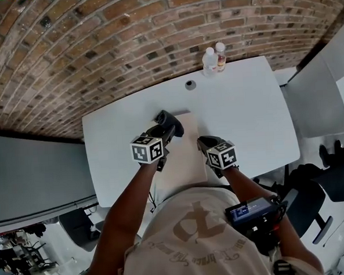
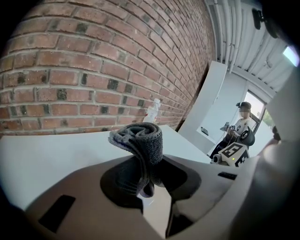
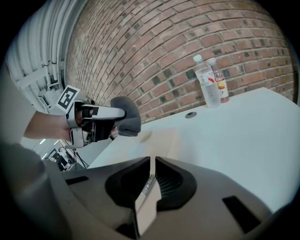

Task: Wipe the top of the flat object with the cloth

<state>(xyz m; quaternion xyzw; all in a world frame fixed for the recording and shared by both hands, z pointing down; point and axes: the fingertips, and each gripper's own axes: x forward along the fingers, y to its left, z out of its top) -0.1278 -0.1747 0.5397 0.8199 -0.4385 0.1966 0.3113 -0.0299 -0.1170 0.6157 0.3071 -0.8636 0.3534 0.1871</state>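
A flat beige board [image 1: 185, 156] lies on the white table [image 1: 246, 112] in front of me. My left gripper [image 1: 163, 131] is shut on a folded dark grey cloth [image 1: 169, 122], which it holds just above the board's far left part. In the left gripper view the cloth [image 2: 138, 140] sticks up out of the jaws. My right gripper [image 1: 204, 143] is shut on the board's right edge, and in the right gripper view the board's thin edge [image 3: 147, 187] runs between the closed jaws. From there the left gripper [image 3: 101, 112] and the cloth [image 3: 127, 118] hover over the board [image 3: 154, 140].
Two plastic bottles [image 1: 213, 59] stand at the table's far edge by the brick wall, also in the right gripper view [image 3: 210, 84]. A round cable grommet [image 1: 190, 84] sits near them. A grey partition [image 1: 29, 172] stands left, a chair [image 1: 331, 176] right.
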